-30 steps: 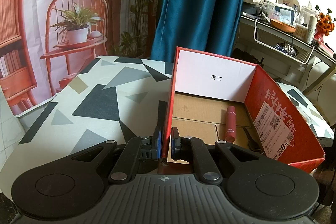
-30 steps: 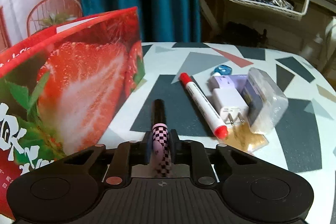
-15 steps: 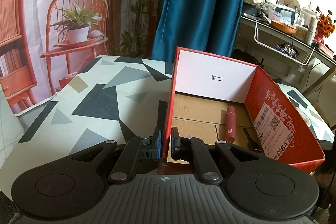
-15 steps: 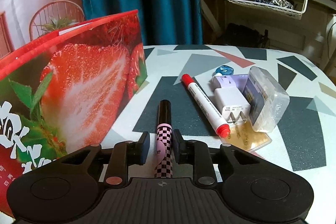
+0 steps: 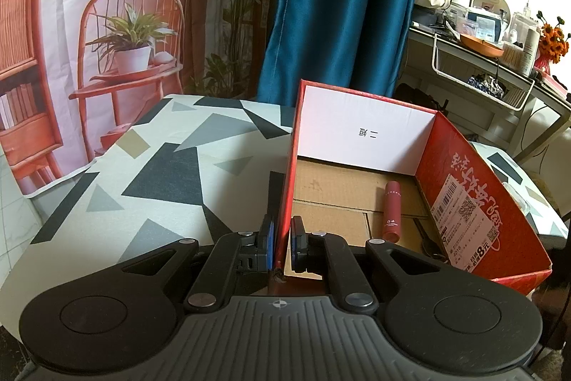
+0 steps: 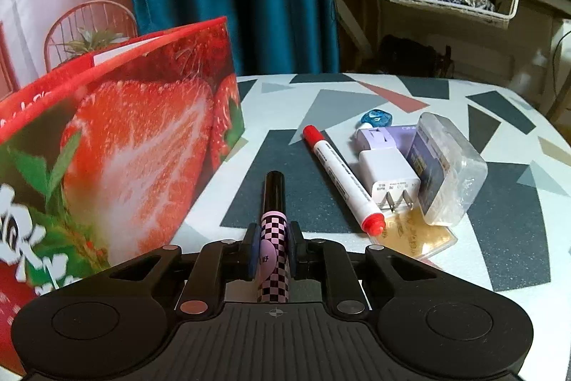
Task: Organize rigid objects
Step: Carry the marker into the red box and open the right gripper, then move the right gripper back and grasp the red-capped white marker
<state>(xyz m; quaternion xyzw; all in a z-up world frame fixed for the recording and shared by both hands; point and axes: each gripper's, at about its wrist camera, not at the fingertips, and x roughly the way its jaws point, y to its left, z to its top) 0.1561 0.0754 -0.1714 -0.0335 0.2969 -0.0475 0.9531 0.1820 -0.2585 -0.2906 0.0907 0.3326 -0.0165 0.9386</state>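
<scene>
while the left gripper (image 5: 282,250) pinches the strawberry box (image 5: 289,145) wall, the right gripper (image 6: 273,250), closing on the checkered pen (image 6: 273,238), should seat squarely before lifting.

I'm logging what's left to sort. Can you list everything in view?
box: 1, red, on table, left wall in left tool
tube: 1, dark red, in box
table: 1, geometric print
checkered pen: 1, pink-black, between right tool's pads
marker: 1, white, red ends, table
charger: 1, white, beside marker
clear case: 1, right of charger
left tool: shut on box wall
right tool: closing on pen
</scene>
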